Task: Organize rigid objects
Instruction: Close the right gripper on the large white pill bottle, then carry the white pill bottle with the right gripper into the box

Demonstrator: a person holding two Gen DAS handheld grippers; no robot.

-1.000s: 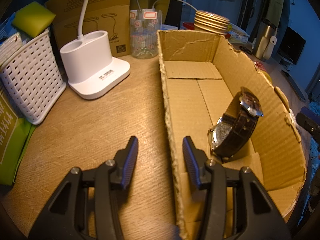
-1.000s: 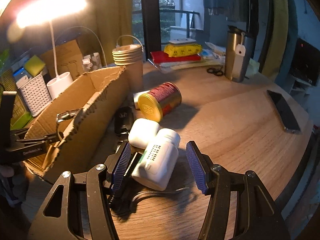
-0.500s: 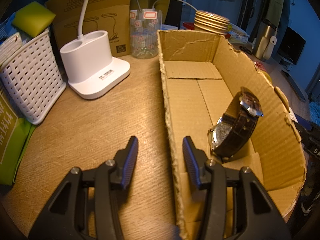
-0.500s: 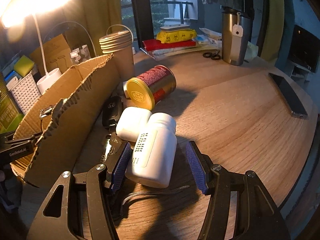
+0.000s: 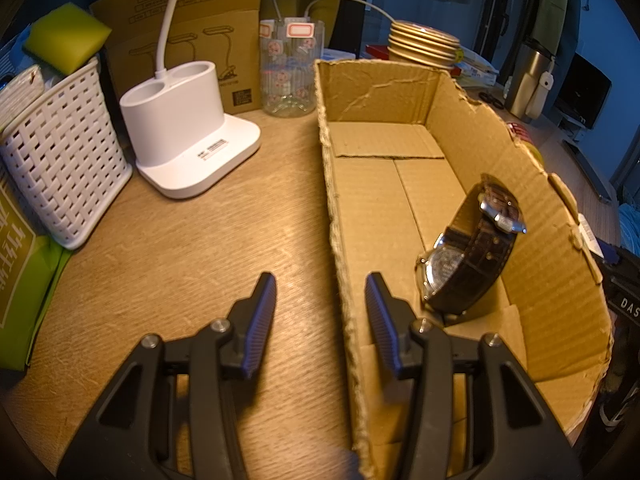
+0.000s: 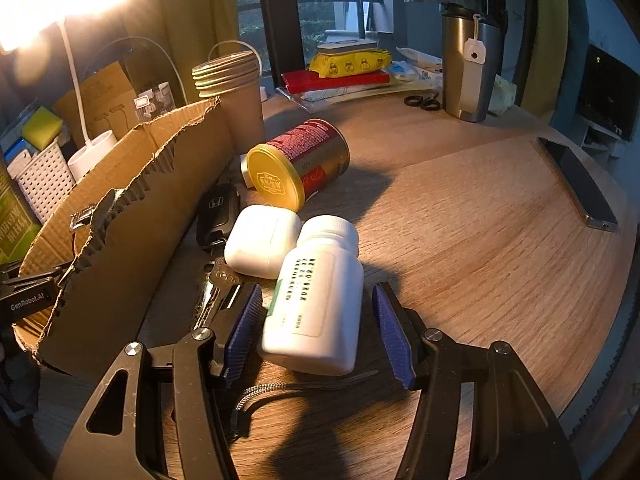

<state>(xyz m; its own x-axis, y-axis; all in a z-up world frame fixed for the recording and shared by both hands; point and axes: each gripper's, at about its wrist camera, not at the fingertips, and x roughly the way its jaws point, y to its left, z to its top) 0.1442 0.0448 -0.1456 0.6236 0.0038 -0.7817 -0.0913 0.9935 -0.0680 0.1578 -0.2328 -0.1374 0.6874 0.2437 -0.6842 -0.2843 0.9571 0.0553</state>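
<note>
- Right gripper straddling white pill bottle lying on its side on table, near front edge, just beside cardboard box; jaws just closing in, bottle between them, left pad almost touching, gap visible at right pad, no grip yet.
- Best closing squarely on bottle body, below cap, pads flat on both sides, not on rounded shoulder.
- White case touching bottle near cap; car key and cord close by left finger, so lifting straight up to avoid dragging them.
- Tin can lying further back, clear of grasp.
- Then over torn box wall, lowering onto bare box floor, away from watch leaning at right wall.
- Left gripper narrow, empty, astride box's left wall; probably steadying box.
</note>
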